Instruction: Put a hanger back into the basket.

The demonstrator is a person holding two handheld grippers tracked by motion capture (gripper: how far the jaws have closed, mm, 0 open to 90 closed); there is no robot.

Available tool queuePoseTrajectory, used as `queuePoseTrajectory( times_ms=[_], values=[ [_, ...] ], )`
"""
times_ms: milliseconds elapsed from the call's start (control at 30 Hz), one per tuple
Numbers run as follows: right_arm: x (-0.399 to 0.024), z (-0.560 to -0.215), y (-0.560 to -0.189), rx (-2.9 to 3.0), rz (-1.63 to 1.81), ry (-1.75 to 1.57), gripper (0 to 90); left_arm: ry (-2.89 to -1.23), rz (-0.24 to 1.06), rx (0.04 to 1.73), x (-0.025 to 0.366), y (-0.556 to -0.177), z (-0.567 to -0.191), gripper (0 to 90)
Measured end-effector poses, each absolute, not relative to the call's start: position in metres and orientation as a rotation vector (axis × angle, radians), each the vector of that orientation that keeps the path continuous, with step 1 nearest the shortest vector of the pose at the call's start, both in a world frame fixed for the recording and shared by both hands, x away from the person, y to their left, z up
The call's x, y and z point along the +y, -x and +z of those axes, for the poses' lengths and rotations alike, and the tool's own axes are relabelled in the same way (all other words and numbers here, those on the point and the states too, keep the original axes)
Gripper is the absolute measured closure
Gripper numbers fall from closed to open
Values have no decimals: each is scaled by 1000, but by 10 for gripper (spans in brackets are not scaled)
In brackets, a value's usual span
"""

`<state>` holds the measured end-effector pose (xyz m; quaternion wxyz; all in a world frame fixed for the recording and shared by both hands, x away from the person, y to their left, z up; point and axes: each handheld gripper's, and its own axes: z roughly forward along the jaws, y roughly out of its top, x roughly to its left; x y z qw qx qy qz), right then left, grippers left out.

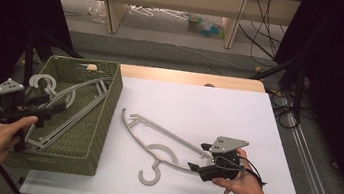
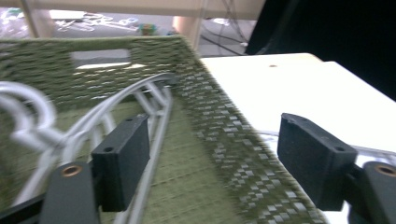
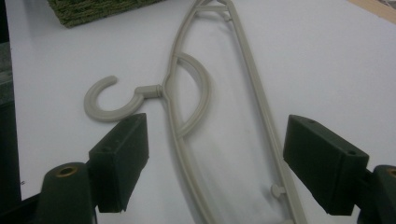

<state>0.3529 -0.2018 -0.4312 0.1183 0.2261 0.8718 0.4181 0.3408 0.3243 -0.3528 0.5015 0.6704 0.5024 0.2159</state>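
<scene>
A person works at a white table point(image 1: 219, 108) with a gripper in each hand. A grey plastic hanger point(image 1: 153, 145) lies flat on the table, its hook point(image 1: 149, 175) toward the near edge and its long arms running toward the right gripper point(image 1: 201, 158). That gripper rests at the hanger's right end with its fingers point(image 3: 119, 161) spread wide; in the right gripper view the hanger point(image 3: 224, 107) runs up between them, and neither finger is seen touching it. To the left, a green woven basket point(image 1: 99, 133) sits at the table's left side with more grey hangers point(image 1: 73, 104) piled inside. The left gripper point(image 1: 52, 109) hovers over the basket's near left part, its fingers point(image 2: 121, 161) also released and holding nothing; in the left gripper view one finger sits over the hangers point(image 2: 140, 100) while the basket wall point(image 2: 215, 121) passes between the two.
</scene>
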Motion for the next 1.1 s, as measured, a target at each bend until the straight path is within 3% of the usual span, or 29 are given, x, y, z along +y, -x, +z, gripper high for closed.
queuePoseTrajectory(
  times_ms=[233,1100],
  values=[
    [-200,-431,-352,2558,1230,-658,223,-1656,486,1095,285,-328,-351,180],
    [-204,-431,-353,2542,1249,-672,213,-1741,422,852,184,-289,-375,174]
  ],
)
